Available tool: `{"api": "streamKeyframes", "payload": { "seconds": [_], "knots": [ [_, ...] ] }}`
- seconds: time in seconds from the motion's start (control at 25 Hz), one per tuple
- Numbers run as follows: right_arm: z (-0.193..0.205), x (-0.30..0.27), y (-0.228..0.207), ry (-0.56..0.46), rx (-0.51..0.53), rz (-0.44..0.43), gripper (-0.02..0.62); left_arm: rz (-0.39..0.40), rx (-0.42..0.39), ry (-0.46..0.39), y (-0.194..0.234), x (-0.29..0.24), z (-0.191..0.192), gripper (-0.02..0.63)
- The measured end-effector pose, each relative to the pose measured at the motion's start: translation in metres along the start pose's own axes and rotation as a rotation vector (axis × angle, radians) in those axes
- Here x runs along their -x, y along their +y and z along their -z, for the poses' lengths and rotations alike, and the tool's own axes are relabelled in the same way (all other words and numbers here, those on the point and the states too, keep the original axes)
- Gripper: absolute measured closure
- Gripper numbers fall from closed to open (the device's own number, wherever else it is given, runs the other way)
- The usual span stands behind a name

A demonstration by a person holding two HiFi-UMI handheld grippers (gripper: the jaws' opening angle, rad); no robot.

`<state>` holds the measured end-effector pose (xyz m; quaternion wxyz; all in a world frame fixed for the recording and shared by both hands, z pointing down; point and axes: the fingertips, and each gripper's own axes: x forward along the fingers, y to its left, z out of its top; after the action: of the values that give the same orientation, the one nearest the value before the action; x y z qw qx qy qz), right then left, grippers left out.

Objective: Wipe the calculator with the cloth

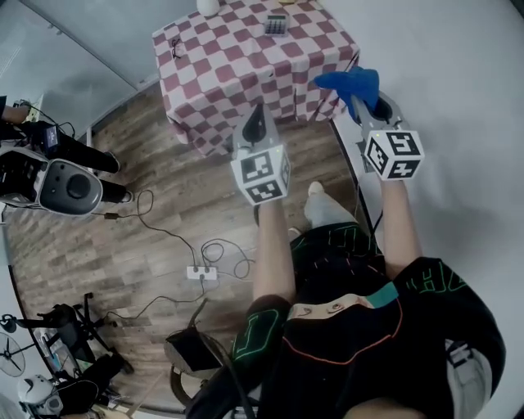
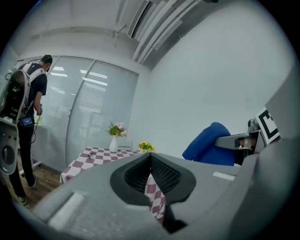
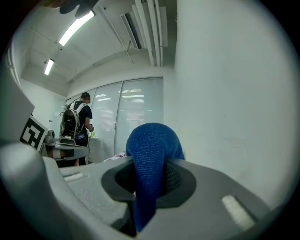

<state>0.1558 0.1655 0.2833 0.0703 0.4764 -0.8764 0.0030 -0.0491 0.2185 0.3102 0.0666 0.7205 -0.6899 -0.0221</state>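
The calculator point(image 1: 277, 24) lies on the far side of a table with a red-and-white checked cover point(image 1: 237, 69). My right gripper point(image 1: 363, 100) is shut on a blue cloth point(image 1: 350, 83), held in the air off the table's right corner; in the right gripper view the cloth point(image 3: 151, 161) bulges up between the jaws. My left gripper point(image 1: 255, 121) is shut with nothing in it, in front of the table's near edge. In the left gripper view the jaws point(image 2: 150, 157) meet, and the cloth point(image 2: 212, 144) and table point(image 2: 93, 157) lie beyond.
A white vase with flowers point(image 2: 115, 137) and yellow flowers point(image 2: 146, 146) stand on the table, with eyeglasses point(image 1: 175, 48) at its left edge. Cables and a power strip point(image 1: 201, 272) lie on the wood floor. A person with a backpack point(image 2: 26, 108) stands by the window. Equipment point(image 1: 49, 180) sits at left.
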Motion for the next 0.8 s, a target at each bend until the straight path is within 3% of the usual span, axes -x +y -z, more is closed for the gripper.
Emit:
{"api": "streamKeyframes", "payload": {
  "seconds": [0.32, 0.6, 0.8],
  "knots": [
    [0.027, -0.071, -0.029, 0.051, -0.039, -0.013, 0.526, 0.000, -0.012, 0.080, 0.014, -0.071, 0.029, 0.595],
    [0.039, -0.168, -0.075, 0.102, -0.072, -0.024, 0.526, -0.001, -0.012, 0.160, 0.027, -0.170, 0.045, 0.595],
    [0.074, -0.206, -0.101, 0.166, -0.119, -0.031, 0.526, -0.001, -0.023, 0.237, 0.027, -0.217, 0.070, 0.595]
  ]
}}
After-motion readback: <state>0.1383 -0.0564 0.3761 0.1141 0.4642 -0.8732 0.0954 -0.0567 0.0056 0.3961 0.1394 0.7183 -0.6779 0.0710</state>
